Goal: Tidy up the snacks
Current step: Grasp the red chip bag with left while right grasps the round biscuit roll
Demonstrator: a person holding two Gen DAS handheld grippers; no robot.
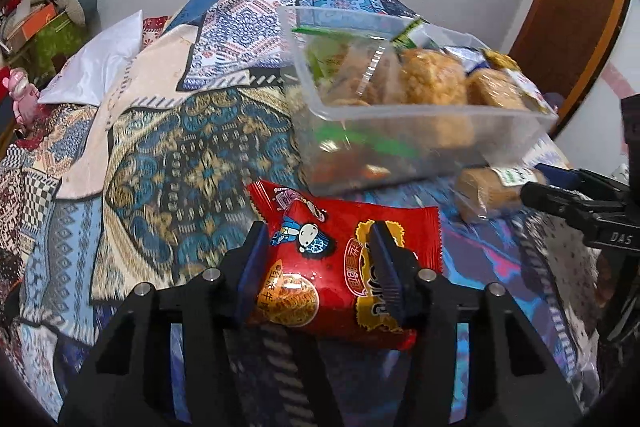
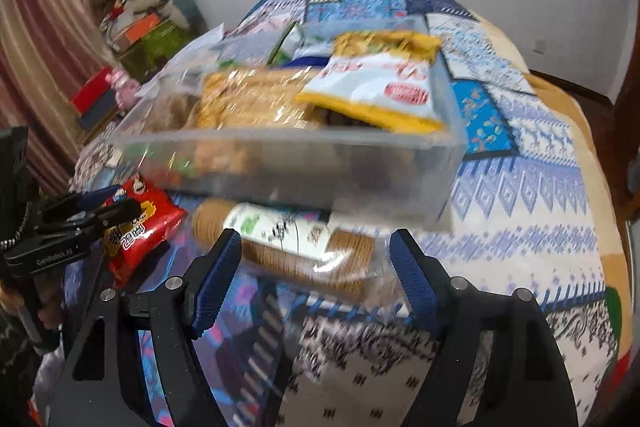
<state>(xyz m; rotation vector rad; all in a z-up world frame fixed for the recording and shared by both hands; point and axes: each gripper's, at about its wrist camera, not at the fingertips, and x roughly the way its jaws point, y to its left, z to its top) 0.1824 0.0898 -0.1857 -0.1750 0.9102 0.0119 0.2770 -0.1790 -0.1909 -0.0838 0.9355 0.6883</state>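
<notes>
Step in hand: loading loose snacks into clear plastic bin (image 1: 420, 123), standing on patchwork quilted bed (image 1: 168, 147) and already heaped with packets.

Left gripper (image 1: 320, 263): fingers closed partway onto red foil noodle-snack packet (image 1: 344, 255), just in front of bin.

Right gripper (image 2: 316, 283): fingers spread wide, nothing held, either side of clear-wrapped round biscuit roll (image 2: 296, 239) lying just in front of bin.

Next, judged: lift red packet over bin's near wall and release; close right fingers on roll.
</notes>
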